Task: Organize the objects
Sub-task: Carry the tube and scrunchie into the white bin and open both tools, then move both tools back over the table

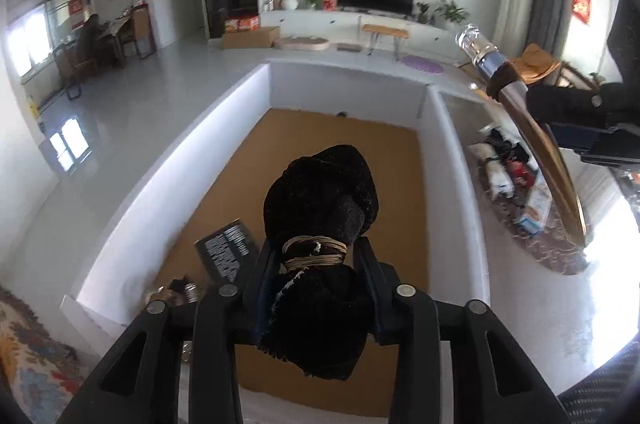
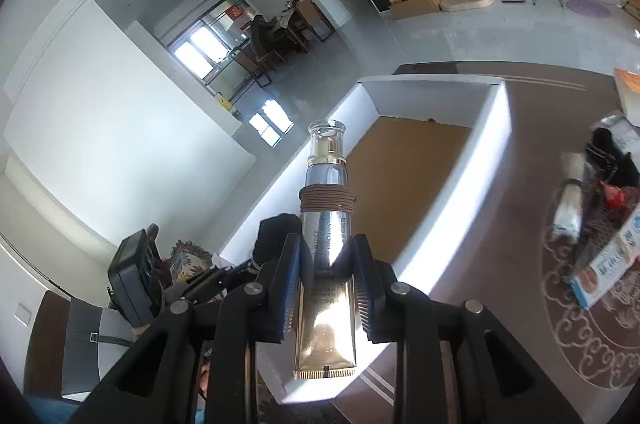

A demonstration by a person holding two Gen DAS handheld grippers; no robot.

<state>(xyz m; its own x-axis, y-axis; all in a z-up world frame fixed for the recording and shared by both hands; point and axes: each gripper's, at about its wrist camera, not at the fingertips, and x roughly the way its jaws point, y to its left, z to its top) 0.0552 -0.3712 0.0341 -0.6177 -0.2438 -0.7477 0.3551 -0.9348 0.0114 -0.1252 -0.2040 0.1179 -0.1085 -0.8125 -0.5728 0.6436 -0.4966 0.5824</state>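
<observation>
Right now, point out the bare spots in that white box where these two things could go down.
The white box has a mostly bare brown floor toward its far wall. The near left corner is crowded: a dark card and small jars. Clutter fills the rug outside, right.

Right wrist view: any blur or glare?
Right wrist view: pile of items on the patterned round mat smears with motion blur; gold cosmetic tube sharp, with bright reflections. Left wrist view: black velvet bundle sharp; window glare at right edge.
</observation>
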